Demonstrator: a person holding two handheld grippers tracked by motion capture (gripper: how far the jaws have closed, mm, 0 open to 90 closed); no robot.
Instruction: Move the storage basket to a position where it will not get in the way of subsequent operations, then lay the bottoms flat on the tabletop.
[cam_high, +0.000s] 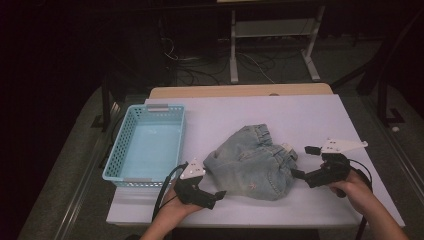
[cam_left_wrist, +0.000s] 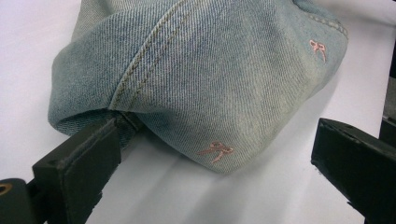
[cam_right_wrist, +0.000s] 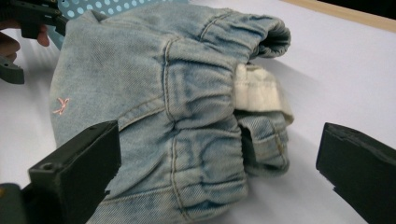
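On white table (cam_high: 310, 115), one folded denim shorts (cam_high: 250, 162), one blue basket (cam_high: 147, 145), two grippers

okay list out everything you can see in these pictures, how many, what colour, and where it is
denim shorts: one pair, light blue with small pink bow marks, folded, near middle of the white table top between the two grippers
basket: one, pale blue plastic with perforated walls, left part of the table, nothing visible inside
table: one, white top with a wooden strip along the far edge
table frame: one, white metal legs on the floor beyond the table
cables: several, dark and light, on the floor behind the table
left gripper: one, black, jaws open, at the near left edge of the shorts
right gripper: one, black, jaws open, at the waistband end of the shorts
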